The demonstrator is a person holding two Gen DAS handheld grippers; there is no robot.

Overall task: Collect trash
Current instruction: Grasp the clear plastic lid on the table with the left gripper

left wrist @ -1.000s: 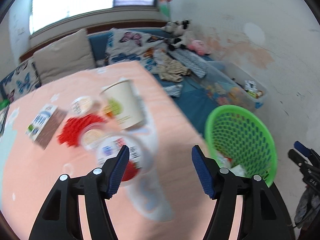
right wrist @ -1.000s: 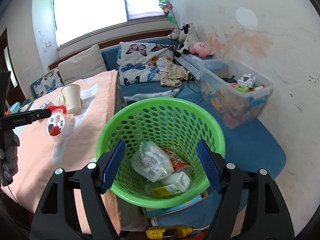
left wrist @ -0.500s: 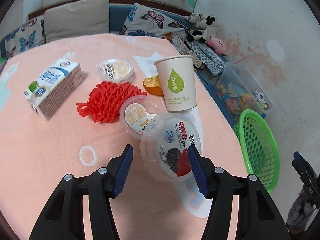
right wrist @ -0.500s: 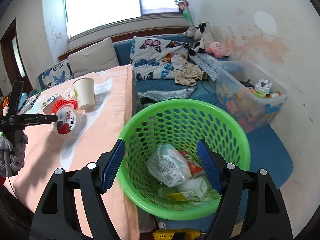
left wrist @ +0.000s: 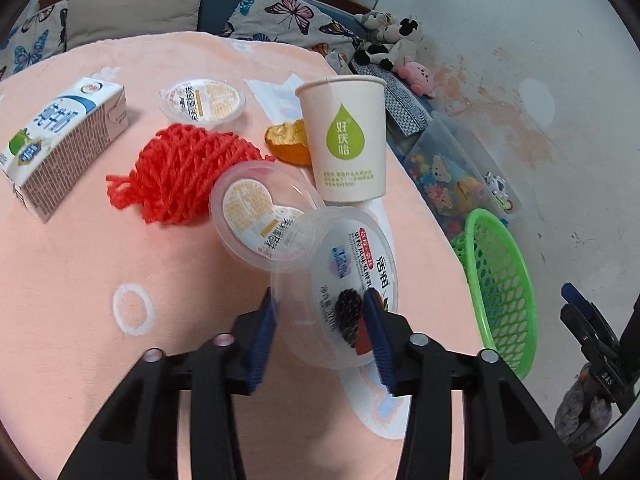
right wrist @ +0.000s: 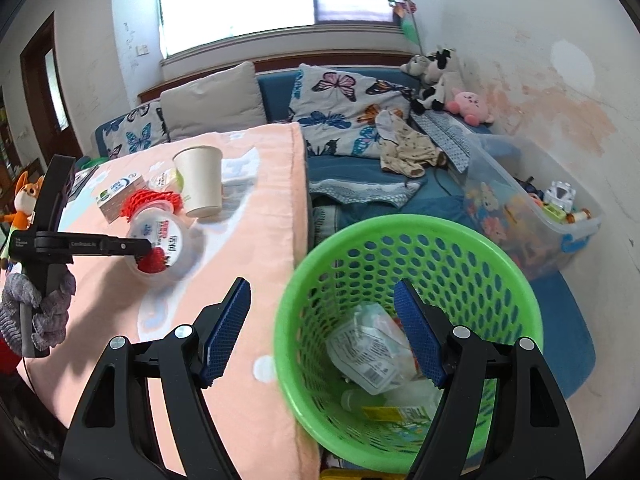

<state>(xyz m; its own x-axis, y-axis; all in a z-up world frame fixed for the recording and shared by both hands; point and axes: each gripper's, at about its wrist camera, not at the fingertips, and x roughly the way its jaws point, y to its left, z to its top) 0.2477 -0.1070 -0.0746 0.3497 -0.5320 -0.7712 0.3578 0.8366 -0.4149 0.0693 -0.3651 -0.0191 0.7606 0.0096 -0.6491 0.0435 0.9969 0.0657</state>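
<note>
A clear yogurt tub with a berry label (left wrist: 352, 280) lies tilted on the peach tablecloth (left wrist: 80, 264). My left gripper (left wrist: 320, 320) has its jaws closing around the tub. One blue pad touches the tub's left side and the other lies against its lid. The right wrist view shows the same tub (right wrist: 168, 240) at the left gripper's (right wrist: 144, 246) tip. My right gripper (right wrist: 322, 320) hangs open over the near rim of the green mesh basket (right wrist: 400, 224), with nothing between its fingers. Bottles and wrappers lie in the basket.
Behind the tub are a second clear tub (left wrist: 260, 216), a red foam net (left wrist: 180, 172), a paper cup (left wrist: 344, 136), a gold wrapper (left wrist: 288, 142), a third tub (left wrist: 202, 100) and a milk carton (left wrist: 60, 132). The basket (left wrist: 500, 280) stands off the table's right edge, near a toy bin (right wrist: 532, 208).
My left gripper has dropped toward the table, and its jaws have narrowed from wide apart to touching the berry tub. The right gripper has slid leftward over the basket's rim, still open.
</note>
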